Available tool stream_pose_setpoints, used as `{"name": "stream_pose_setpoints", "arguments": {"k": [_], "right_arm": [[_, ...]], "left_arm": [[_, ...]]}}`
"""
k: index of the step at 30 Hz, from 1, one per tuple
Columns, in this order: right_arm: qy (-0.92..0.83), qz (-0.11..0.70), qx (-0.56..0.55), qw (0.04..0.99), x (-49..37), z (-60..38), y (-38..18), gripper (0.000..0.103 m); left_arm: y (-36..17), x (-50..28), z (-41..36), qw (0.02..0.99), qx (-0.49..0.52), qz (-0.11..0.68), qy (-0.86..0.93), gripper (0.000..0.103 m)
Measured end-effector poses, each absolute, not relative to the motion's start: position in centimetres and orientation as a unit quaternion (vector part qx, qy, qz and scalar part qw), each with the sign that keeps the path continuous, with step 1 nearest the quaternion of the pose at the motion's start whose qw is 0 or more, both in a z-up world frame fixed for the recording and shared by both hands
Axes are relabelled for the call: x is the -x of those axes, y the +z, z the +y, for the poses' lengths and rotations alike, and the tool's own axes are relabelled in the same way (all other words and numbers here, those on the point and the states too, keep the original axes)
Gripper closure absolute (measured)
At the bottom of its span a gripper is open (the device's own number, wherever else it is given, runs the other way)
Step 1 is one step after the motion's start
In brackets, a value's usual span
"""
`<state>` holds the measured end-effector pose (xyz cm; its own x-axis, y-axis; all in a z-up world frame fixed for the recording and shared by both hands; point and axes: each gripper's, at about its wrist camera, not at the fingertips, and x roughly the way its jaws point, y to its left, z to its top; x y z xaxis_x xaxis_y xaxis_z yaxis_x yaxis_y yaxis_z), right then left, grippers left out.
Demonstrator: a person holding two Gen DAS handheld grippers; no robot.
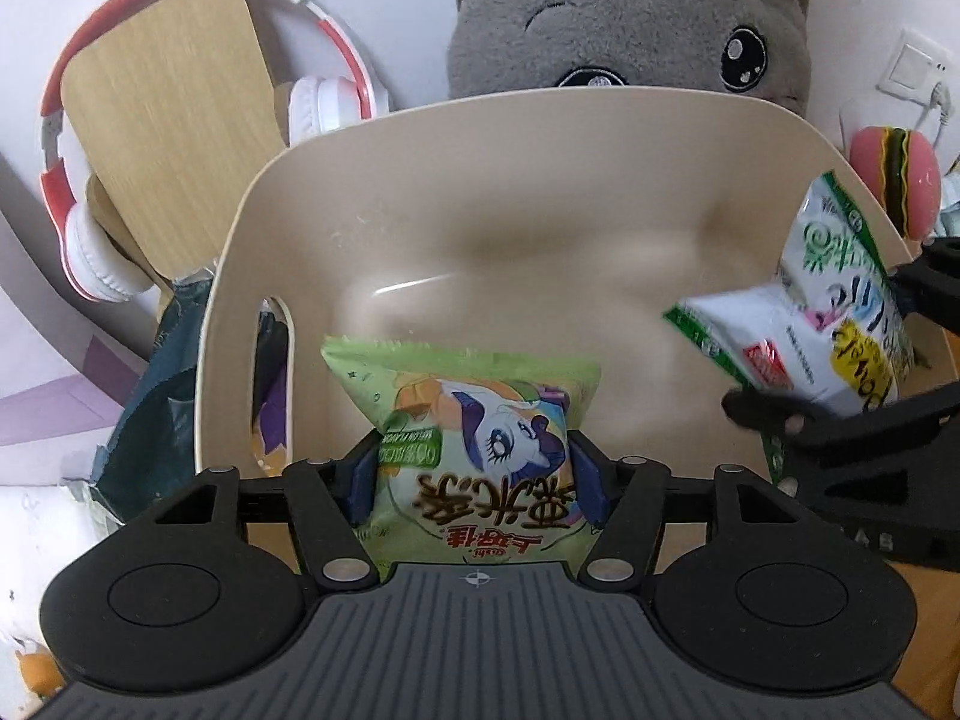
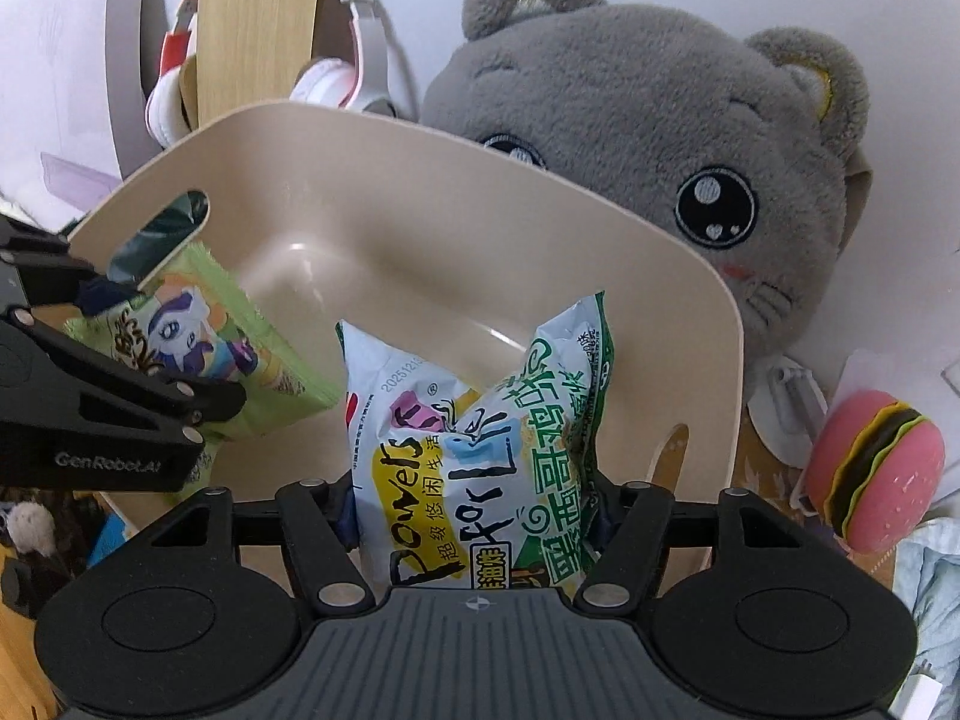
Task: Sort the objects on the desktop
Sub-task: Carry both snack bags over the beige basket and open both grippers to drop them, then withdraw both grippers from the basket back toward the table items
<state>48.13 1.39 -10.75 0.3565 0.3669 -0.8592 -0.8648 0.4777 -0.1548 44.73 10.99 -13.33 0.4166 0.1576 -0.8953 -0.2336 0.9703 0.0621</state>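
A beige plastic basin (image 1: 540,138) with slotted handles is seen below both grippers. The left gripper (image 1: 474,468) is held over the basin's near-left part, and a green snack packet (image 1: 474,426) printed with a cartoon pony is clamped between its blue pads (image 1: 360,480), which press into the packet's sides. The right gripper (image 2: 474,498) is held over the basin's near-right part, and a white-and-green snack packet (image 2: 480,420) is gripped between its fingers, the bag creased at the waist. Both packets are suspended inside the basin's rim, well apart from each other. A grey plush cat (image 2: 660,138) is observed just behind the basin's far rim. Red-and-white headphones (image 1: 90,228) are hung on a wooden stand (image 1: 168,114) beyond the far-left corner. A burger-shaped toy (image 2: 870,468) is noted beside the right rim
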Motion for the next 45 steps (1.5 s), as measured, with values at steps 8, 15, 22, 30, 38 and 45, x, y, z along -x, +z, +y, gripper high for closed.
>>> {"name": "stream_pose_setpoints", "arguments": {"k": [8,15,22,30,38,45], "right_arm": [[0.395,0.405,0.300,0.768,-48.3,0.6,-10.1,0.011],[0.393,0.382,0.293,0.783,-47.9,-0.7,-8.1,0.000],[0.393,0.363,0.290,0.793,-47.1,-1.9,-6.4,0.000],[0.400,0.346,0.281,0.801,-45.4,-4.7,-4.5,0.000],[0.397,0.343,0.283,0.803,-43.3,-8.4,-4.7,0.000],[0.391,0.352,0.274,0.805,-41.5,-11.4,-5.1,0.000]], "left_arm": [[-12.8,-43.7,10.6,0.846,0.032,0.522,0.107,0.034],[-10.9,-42.9,10.7,0.857,0.040,0.502,0.111,0.031],[-8.9,-41.2,10.7,0.865,0.039,0.488,0.113,0.030],[-7.2,-38.2,11.4,0.869,0.028,0.482,0.105,0.030],[-6.8,-35.0,12.0,0.870,0.000,0.486,0.083,0.030],[-7.8,-32.0,12.1,0.864,-0.029,0.499,0.057,0.030]]}}
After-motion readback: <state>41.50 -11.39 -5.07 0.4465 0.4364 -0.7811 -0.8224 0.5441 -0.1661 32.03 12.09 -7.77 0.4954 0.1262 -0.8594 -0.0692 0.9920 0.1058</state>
